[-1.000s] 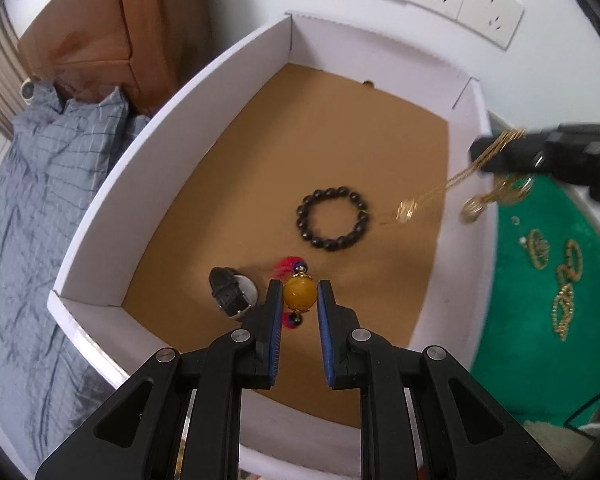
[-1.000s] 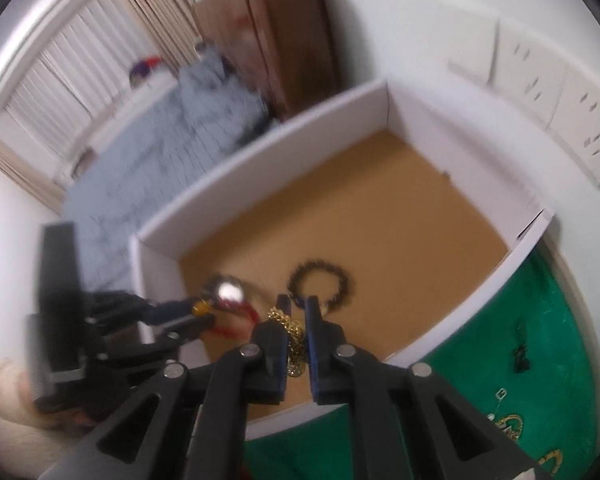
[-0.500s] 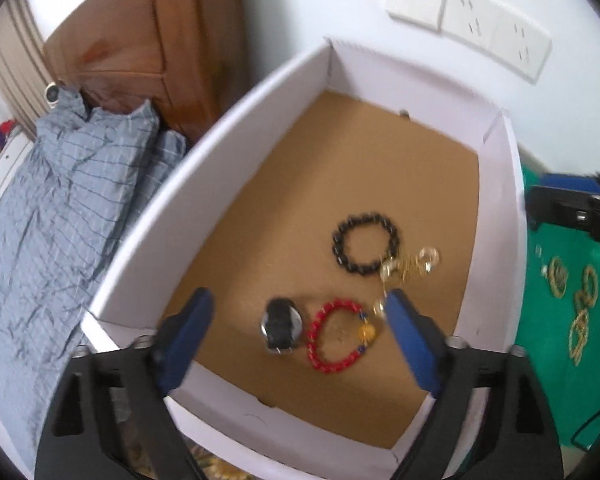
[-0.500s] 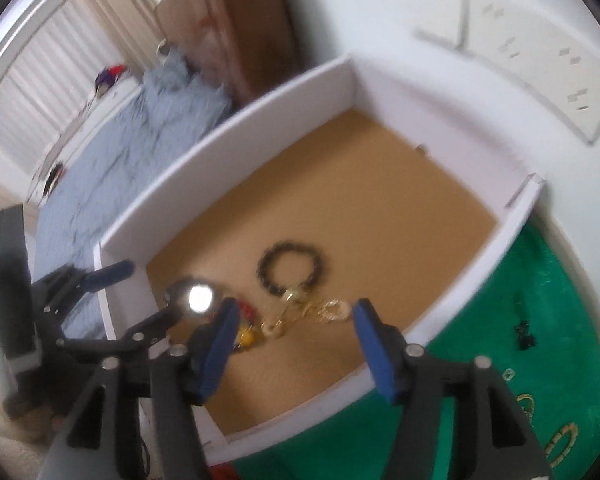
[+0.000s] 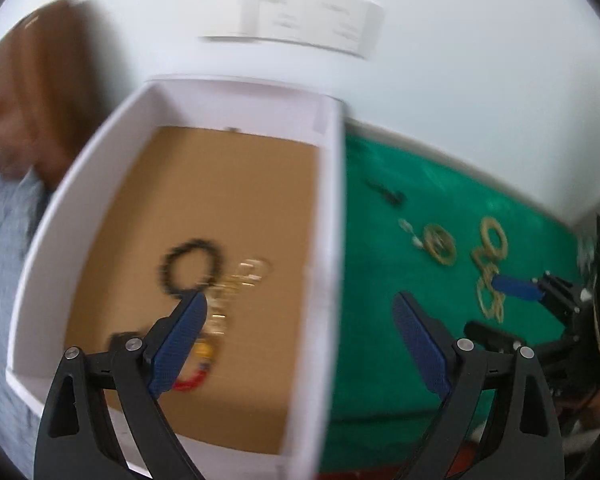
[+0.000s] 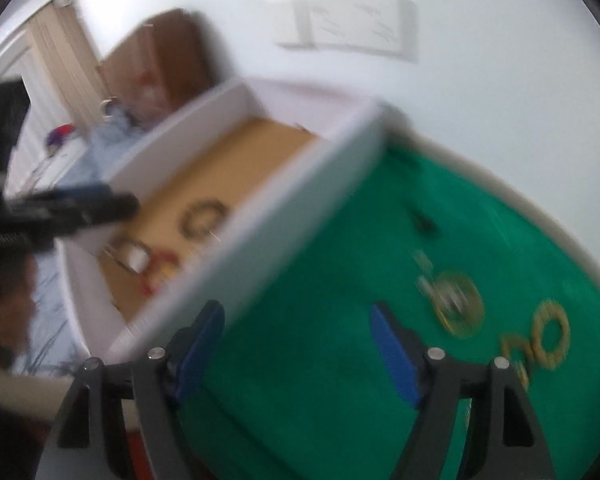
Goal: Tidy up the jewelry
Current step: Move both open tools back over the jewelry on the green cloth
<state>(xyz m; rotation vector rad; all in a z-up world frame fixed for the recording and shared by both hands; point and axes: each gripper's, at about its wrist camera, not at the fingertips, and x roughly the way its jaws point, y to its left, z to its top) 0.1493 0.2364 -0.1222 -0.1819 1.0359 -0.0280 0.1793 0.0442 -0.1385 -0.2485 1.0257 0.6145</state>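
A white box (image 5: 326, 208) with a brown floor holds a black bead bracelet (image 5: 192, 266), a gold chain (image 5: 246, 276), a red bead bracelet (image 5: 192, 378) and a watch, partly hidden by my left finger. My left gripper (image 5: 300, 336) is open and empty above the box's right wall. On the green mat (image 5: 400, 248) lie gold earrings (image 5: 440, 244), a gold chain of rings (image 5: 490, 264) and a small black piece (image 5: 390, 196). My right gripper (image 6: 296, 340) is open and empty above the mat; it also shows in the left wrist view (image 5: 516, 286). Both views are blurred.
The white wall with sockets (image 5: 308, 20) stands behind the box. A wooden cabinet (image 5: 32, 92) and blue striped bedding (image 5: 0, 248) lie to the left. The box (image 6: 308, 192) is left of the mat (image 6: 340, 320) in the right wrist view.
Both grippers opened and let go: the red bracelet and the gold chain now lie in the box. Both grippers have swung right, towards the green mat.
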